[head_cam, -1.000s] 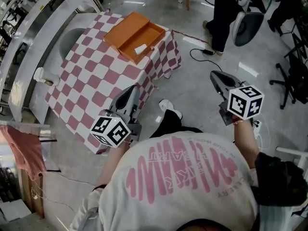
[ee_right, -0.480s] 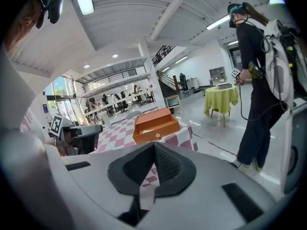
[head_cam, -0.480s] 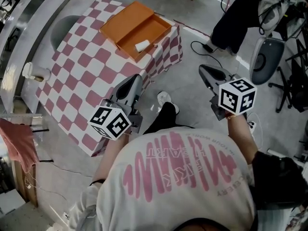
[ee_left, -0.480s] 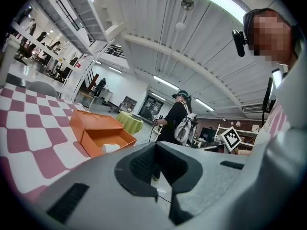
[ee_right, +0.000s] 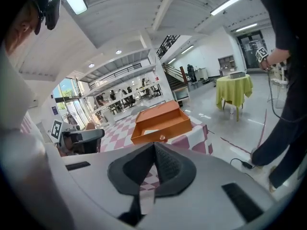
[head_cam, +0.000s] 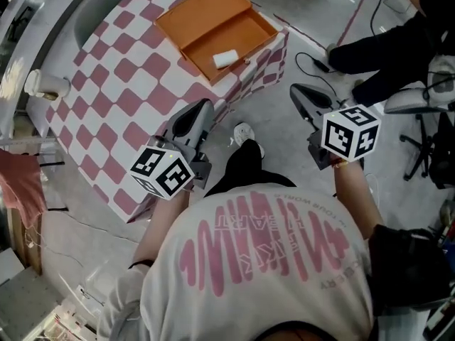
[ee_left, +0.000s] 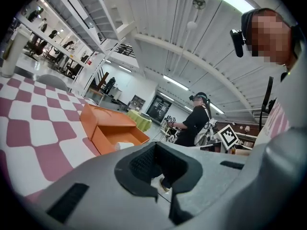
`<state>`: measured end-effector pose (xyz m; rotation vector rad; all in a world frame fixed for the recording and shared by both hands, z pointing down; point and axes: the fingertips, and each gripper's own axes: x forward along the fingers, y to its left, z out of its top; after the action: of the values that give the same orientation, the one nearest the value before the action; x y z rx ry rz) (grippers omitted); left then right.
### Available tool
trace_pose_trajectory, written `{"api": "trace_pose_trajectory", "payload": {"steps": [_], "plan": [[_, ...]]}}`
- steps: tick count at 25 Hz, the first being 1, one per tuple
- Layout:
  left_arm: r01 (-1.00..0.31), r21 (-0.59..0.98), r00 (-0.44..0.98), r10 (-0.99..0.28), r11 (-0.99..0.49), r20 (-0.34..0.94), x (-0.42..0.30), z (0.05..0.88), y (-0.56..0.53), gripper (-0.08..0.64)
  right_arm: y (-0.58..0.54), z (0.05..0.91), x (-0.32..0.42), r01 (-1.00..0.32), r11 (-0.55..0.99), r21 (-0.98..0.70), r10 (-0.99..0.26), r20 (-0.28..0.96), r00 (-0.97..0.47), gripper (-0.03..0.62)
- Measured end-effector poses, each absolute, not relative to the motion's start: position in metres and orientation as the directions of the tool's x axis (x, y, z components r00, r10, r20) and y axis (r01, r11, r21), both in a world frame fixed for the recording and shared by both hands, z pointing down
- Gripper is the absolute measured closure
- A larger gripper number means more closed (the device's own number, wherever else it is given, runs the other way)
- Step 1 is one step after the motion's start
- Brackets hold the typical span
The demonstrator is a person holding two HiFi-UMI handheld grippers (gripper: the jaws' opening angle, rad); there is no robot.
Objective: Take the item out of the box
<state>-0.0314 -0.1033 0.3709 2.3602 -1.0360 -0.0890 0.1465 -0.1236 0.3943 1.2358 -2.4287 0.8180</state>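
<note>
The item [head_cam: 226, 57], a small white block, lies inside the open orange box [head_cam: 250, 34], in its tray near the wall that faces the person; the lid lies folded back flat on the far side. The box sits at one corner of the checked table [head_cam: 121, 105].

Both claws are well short of the box, held off the table's edge on the person's side. The left gripper [head_cam: 202, 109] points toward the box over the cloth's hanging edge, and the right gripper [head_cam: 298, 91] hangs over bare floor beside that corner. Each has its jaws closed together with nothing between them.

This looks like the approach, before any reach: nothing has touched the item yet. The next move calls for stepping in toward the box, spreading one claw's jaws, lowering it into the tray over the near wall, and closing on the block's sides. The tray is shallow, so the wall should hinder little; the block may slide if nudged.
</note>
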Motion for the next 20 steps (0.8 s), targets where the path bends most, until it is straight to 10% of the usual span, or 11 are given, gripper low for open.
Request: {"api": "trace_pose_trajectory", "payload": {"steps": [20], "plan": [[-0.733,0.520,0.598,-0.780,-0.440,0.183,-0.063,0.373,-0.171,0.554,-0.234,0.391,0.045,-0.582,0.518,-0.627,-0.391,0.431,-0.813,0.588]]}}
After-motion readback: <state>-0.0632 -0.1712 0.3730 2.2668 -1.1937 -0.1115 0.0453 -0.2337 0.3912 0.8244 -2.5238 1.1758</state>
